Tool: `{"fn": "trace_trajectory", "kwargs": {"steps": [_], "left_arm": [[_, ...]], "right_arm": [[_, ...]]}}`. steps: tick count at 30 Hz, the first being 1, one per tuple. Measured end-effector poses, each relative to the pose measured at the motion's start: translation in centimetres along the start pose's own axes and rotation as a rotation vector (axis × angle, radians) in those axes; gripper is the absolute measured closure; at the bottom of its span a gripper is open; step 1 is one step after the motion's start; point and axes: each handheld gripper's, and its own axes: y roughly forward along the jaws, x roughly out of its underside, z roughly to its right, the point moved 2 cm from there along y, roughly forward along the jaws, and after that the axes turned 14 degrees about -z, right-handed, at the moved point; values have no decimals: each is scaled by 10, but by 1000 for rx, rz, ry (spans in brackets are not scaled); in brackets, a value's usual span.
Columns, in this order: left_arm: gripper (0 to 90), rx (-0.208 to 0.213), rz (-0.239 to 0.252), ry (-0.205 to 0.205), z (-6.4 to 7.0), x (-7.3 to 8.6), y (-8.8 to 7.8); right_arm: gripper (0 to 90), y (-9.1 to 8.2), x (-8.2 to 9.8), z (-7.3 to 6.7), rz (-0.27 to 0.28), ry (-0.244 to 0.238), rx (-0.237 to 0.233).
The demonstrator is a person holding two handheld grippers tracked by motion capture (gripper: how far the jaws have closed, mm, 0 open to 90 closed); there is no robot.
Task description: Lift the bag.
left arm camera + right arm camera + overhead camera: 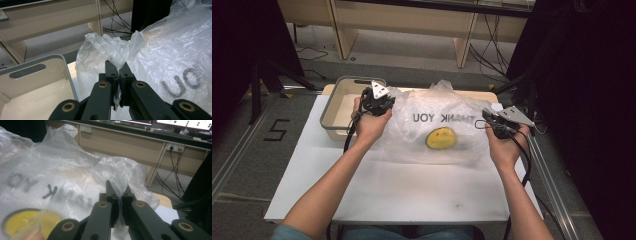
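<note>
Holding a thin plastic bag (432, 125) stretched across the white tabletop (402, 185), printed side up and lettering reading reversed in the high view. Gripping one bunched handle in the left tongs (379, 102), jaws pinched tight on the film, as the left gripper view confirms with crumpled plastic (112, 52) rising from between the closed tips. Gripping the opposite handle in the right tongs (494, 122), jaws likewise clamped on a twisted strand of film (120, 182). Keeping the two hands well apart, apparently so that the bag stays taut and its mouth can be controlled from both sides. Resting inside the bag, near its middle and lying on the tabletop, a round yellow object (441, 138) with a dark rim, seen blurred through the film in the right gripper view (27, 222); what kind of object cannot be told. Standing just beside the left hand (371, 125), at the far left corner of the tabletop, a beige bin (334, 107) with grey rim and a slot handle (27, 71), its interior apparently empty. Judging by the symmetrical grip on both handles: preparing either to lift the loaded bag or to draw the handles together.
</note>
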Motion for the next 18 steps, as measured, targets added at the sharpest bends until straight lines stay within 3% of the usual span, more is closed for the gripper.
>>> {"fn": "trace_trajectory", "kwargs": {"steps": [13, 18], "left_arm": [[770, 11, -5, -37, -4, 4, 3], [634, -9, -7, -62, -5, 4, 2]], "right_arm": [[896, 7, 3, -1, -37, -3, -12], [897, 6, 3, 0, -36, 2, 1]]}}
